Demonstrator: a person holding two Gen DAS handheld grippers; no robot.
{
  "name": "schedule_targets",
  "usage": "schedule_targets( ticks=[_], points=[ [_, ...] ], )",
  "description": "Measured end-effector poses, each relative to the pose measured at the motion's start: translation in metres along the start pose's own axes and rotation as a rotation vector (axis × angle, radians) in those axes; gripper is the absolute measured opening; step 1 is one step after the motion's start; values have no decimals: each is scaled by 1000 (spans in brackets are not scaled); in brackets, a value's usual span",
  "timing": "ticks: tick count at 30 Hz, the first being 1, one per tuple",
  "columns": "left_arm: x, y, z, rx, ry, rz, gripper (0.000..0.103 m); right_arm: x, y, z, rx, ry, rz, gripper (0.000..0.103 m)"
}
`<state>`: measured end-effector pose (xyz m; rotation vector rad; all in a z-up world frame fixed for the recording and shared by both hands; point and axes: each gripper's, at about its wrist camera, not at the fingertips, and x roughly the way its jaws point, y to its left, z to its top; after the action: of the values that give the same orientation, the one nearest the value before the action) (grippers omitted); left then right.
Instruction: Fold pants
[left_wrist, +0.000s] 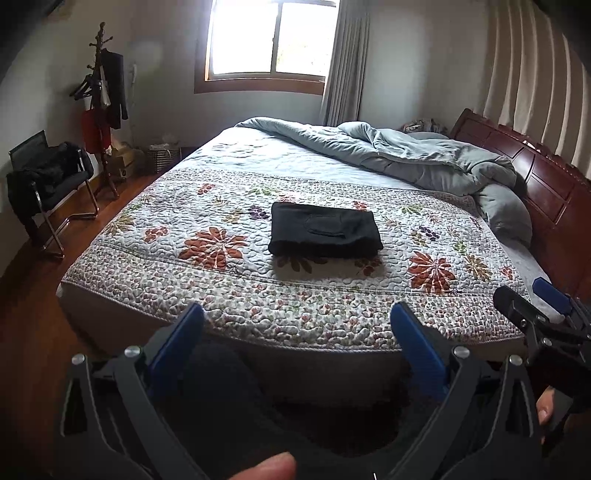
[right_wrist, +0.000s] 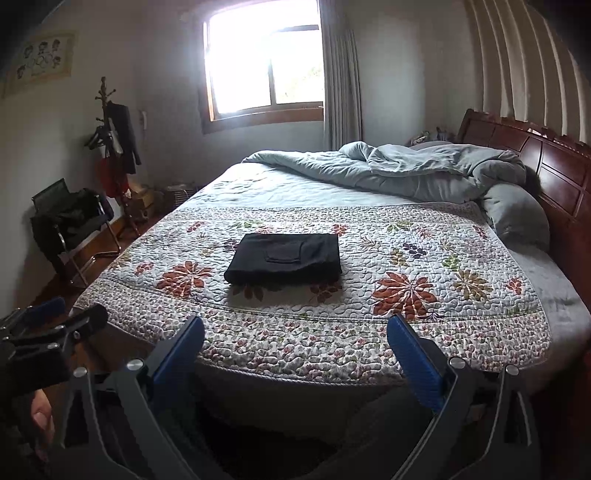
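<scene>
left gripper (left_wrist: 297, 325) spread wide, holding nothing, hanging off the near edge of the bed (left_wrist: 258, 317) | right gripper (right_wrist: 295, 334) same deal, wide apart and empty, just beside it | pants (left_wrist: 325, 229) folded into a neat black block mid-bed on the quilt (left_wrist: 424, 236) | duvet (left_wrist: 406, 155) bunched behind them

The left gripper (left_wrist: 297, 319) is held level and pointing forward, its 2 blue-padded fingers (left_wrist: 177, 343) spread wide and gripping nothing. The right gripper (right_wrist: 295, 332) sits just beside it at about the same height, equally wide apart and empty. Fingertips of both hands show at the frame edges.
</scene>
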<state>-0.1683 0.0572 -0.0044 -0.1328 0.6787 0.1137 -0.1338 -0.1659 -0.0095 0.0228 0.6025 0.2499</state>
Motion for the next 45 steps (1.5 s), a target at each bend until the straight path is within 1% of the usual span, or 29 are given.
schedule_targets(
  ticks=[5,9,11,16,20,22,27,35,45],
  points=[
    [2,0,2,-7,4,-10,100,6,-1,0,2,6,7,99],
    [5,-1,2,-5,4,15,100,9,-2,-2,6,8,9,99],
    [8,-2,2,-1,8,15,100,10,-1,-2,5,10,10,99],
    [12,-5,2,2,14,11,100,18,-3,-2,3,19,14,99],
    [18,-5,4,-6,27,-16,100,22,-4,-1,8,20,23,99],
    [20,-6,4,-6,27,-14,100,23,-4,0,11,16,26,99],
    [24,-7,6,-4,17,-9,100,29,-4,4,10,16,32,99],
    [28,-5,11,-1,1,34,100,34,-2,9,8,22,33,99],
    [29,-2,14,-7,-5,41,100,37,0,5,2,28,21,99]
  ],
)
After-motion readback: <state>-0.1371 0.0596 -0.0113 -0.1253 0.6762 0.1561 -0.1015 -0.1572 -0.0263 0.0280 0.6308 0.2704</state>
